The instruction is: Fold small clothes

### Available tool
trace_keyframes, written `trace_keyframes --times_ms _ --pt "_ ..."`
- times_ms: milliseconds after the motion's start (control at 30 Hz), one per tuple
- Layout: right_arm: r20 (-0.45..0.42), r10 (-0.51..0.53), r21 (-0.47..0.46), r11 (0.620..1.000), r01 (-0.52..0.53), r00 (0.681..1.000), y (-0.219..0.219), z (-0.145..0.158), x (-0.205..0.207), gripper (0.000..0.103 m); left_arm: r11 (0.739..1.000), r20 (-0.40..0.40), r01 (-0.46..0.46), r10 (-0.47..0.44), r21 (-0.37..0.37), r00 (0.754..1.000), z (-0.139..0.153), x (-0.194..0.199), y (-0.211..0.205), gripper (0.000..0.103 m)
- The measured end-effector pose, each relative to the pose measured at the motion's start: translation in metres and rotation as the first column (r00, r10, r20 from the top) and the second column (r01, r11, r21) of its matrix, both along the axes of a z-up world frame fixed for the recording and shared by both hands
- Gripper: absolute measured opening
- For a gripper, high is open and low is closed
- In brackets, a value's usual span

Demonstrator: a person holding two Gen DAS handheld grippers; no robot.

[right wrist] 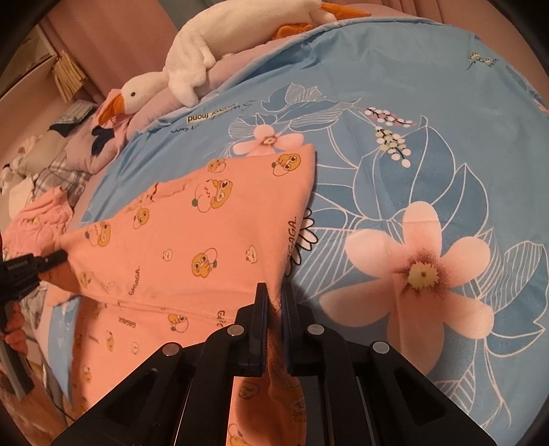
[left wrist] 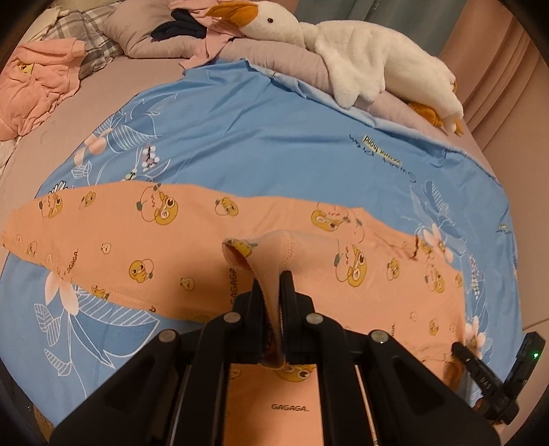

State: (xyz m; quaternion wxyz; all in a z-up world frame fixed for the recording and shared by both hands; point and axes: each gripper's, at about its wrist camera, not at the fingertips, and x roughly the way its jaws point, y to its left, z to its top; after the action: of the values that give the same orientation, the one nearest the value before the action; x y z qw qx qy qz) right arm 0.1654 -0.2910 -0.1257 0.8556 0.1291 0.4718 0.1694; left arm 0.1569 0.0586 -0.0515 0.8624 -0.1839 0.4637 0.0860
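A peach garment (left wrist: pixel 171 240) printed with cartoon ducks lies spread across a blue floral sheet (left wrist: pixel 257 137). My left gripper (left wrist: pixel 272 279) is shut on a raised fold of its seamed edge, which bunches up between the fingers. In the right wrist view the same garment (right wrist: pixel 192 233) stretches out to the left. My right gripper (right wrist: pixel 274 289) is shut on its near right edge. The left gripper (right wrist: pixel 61 256) shows at the far left, pinching the garment's other end. The right gripper (left wrist: pixel 461 350) appears low on the right in the left wrist view.
A white plush goose (left wrist: pixel 360 58) lies on a mauve pillow along the sheet's far edge. A crumpled pink garment (left wrist: pixel 34 85), a plaid cloth (left wrist: pixel 92 37) and dark clothes (left wrist: pixel 178 27) sit at the back left. Pink curtains (left wrist: pixel 497 68) hang at the right.
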Motion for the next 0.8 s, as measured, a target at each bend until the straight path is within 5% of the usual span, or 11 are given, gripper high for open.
trace_keyframes --times_ms 800 --pt "-0.009 -0.002 -0.029 1.0 0.002 1.0 0.004 -0.004 0.002 0.008 1.0 -0.026 0.005 -0.005 0.013 1.0 -0.015 0.001 0.002 0.008"
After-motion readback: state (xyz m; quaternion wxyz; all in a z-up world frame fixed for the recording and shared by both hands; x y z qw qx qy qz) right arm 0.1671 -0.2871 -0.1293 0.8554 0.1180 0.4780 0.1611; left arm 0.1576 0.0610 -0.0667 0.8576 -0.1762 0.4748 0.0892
